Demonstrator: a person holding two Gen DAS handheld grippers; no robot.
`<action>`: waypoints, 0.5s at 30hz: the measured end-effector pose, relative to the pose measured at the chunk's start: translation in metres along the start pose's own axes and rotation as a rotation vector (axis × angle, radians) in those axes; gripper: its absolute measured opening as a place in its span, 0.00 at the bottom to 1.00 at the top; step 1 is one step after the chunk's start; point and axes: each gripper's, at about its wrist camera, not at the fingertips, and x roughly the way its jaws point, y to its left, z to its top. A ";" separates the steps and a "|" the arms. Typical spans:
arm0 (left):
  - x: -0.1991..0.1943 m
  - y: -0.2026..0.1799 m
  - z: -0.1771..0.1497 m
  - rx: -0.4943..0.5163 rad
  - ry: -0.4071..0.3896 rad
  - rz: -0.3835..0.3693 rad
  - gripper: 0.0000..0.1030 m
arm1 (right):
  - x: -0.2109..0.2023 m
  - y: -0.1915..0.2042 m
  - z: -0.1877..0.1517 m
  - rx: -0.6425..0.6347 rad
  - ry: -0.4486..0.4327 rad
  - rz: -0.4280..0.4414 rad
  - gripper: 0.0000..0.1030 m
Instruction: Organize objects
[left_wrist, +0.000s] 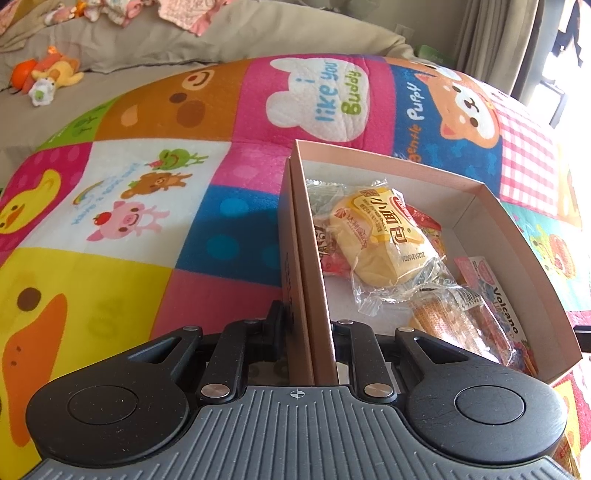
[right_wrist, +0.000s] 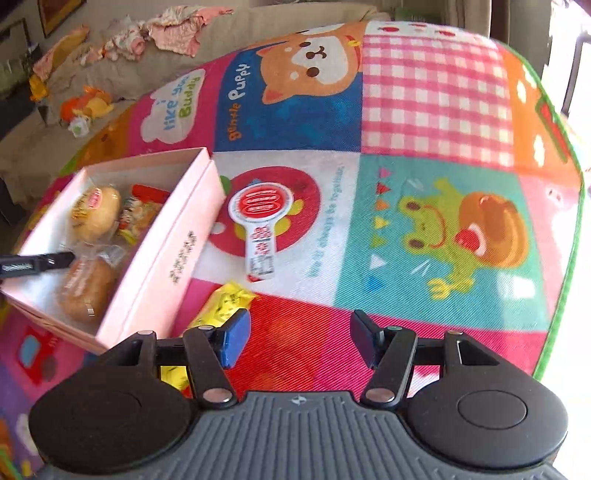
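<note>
Pink cardboard box (left_wrist: 480, 192) sits on the cartoon play mat (left_wrist: 129, 206), already part-filled: a wrapped small bread (left_wrist: 373, 236) on top, a darker wrapped cake (left_wrist: 458, 321) nearer the cam, plus a "Volcano" packet (left_wrist: 502, 306) and other snack wrappers underneath. Left gripper (left_wrist: 308, 332) is clamped on the box's near wall, steadying it. Right gripper (right_wrist: 299, 339) hangs w/ jaws wide apart, nothing betw. them, above the mat. Still outside the box: a red-and-white spoon-shaped packet (right_wrist: 260, 225) just beside the box's long side, and a yellow snack bag (right_wrist: 225, 306) right by the right gripper's left finger. Judging by that, roughly two items left; yellow bag looks the likely next pick.
</note>
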 end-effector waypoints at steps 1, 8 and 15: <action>0.000 0.000 0.000 -0.001 0.001 0.000 0.18 | -0.002 0.001 -0.003 0.044 0.013 0.065 0.59; 0.000 0.000 0.001 0.005 0.007 -0.002 0.18 | 0.030 0.015 -0.006 0.179 0.104 0.238 0.48; 0.001 0.003 0.001 0.004 0.004 -0.013 0.18 | 0.024 0.019 0.004 0.043 0.035 0.081 0.20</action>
